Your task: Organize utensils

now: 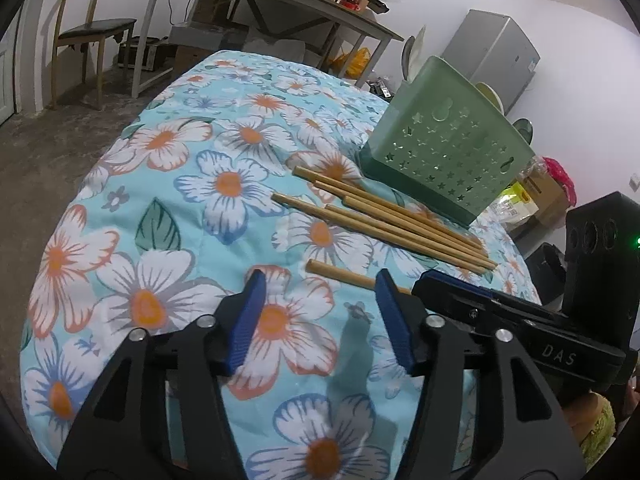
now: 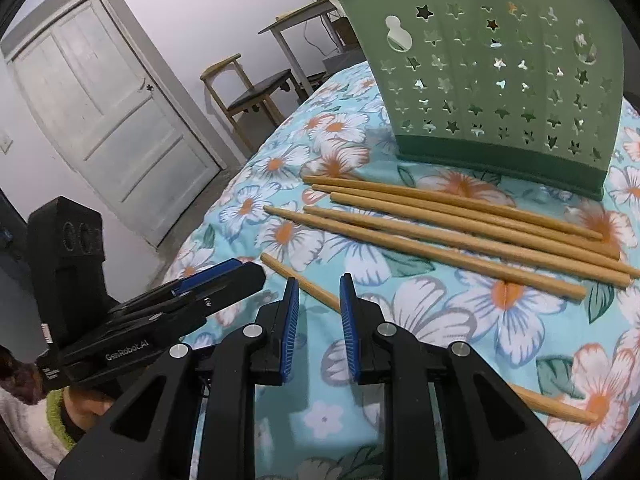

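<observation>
Floral cloth (image 1: pixel 168 216) over a rounded table, green star-holed utensil holder (image 2: pixel 492 80) standing upright at the far side.

Five wooden chopsticks (image 2: pixel 460 232) lying side by side just in front of the holder, sixth single chopstick (image 2: pixel 556 404) apart and nearer, running under the right gripper (image 2: pixel 319 296). Its pads narrow, either side of that stick, can't tell if actually pinching. Left gripper (image 1: pixel 320 288) spread wide over bare cloth, nothing between. Cloth edge dropping off to grey floor on the left. Wooden chair (image 1: pixel 88 36), cluttered desk (image 1: pixel 272 4), white door (image 2: pixel 104 112) and small fridge (image 1: pixel 496 52) round the walls, plenty of open floor.
</observation>
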`<state>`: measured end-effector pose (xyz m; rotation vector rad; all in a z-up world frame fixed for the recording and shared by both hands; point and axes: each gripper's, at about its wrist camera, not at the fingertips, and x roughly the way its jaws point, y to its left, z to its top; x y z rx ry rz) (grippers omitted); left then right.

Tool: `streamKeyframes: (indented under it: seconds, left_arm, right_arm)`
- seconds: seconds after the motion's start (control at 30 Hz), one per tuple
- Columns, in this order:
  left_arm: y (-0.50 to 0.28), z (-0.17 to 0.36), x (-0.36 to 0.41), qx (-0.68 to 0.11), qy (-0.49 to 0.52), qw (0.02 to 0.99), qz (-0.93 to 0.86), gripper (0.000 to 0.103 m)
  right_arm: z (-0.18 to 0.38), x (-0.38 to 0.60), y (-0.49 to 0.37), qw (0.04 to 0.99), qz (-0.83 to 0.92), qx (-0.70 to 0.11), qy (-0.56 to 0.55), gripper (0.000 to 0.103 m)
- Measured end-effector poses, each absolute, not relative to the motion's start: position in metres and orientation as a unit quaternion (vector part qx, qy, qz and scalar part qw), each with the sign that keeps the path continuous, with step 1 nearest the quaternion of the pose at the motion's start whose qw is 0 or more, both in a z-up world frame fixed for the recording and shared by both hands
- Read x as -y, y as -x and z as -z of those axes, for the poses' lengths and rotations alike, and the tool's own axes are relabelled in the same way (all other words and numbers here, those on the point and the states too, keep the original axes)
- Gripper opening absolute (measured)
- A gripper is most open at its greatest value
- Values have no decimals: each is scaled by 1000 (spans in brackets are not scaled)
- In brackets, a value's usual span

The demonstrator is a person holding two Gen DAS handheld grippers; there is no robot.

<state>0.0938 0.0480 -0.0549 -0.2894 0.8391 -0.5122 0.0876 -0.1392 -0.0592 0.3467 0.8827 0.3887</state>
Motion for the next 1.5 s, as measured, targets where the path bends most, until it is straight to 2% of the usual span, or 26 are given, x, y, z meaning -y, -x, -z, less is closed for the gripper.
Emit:
streamKeyframes:
  seconds: [0.23, 0.63, 0.8, 0.9, 1.07, 1.27, 1.5]
  left_arm:
    - [-92, 53, -43, -401, 141, 869, 252, 69]
    - [-91, 50, -28, -412, 123, 871, 237, 83]
    - [-92, 49, -21, -418, 104, 871, 237, 89]
    - [-93, 48, -16, -424, 90, 870, 235, 94]
    - [-93, 48, -8, -430, 74, 873, 217, 95]
    - [-97, 47, -17, -434, 124, 867, 211, 95]
    - [-99, 46, -20, -441, 139, 861, 211, 95]
  right_arm:
    - [49, 154, -74, 873, -184, -411, -187, 23]
    - [53, 203, -49, 880, -111, -407, -219, 52]
    - [64, 213, -45, 871, -109, -409, -248, 55]
    - [66, 211, -46, 872, -115, -405, -250, 61]
    - [68, 212, -45, 871, -120, -401, -258, 64]
    - [71, 217, -44, 867, -123, -399, -272, 65]
    - [72, 219, -42, 865, -126, -396, -280, 66]
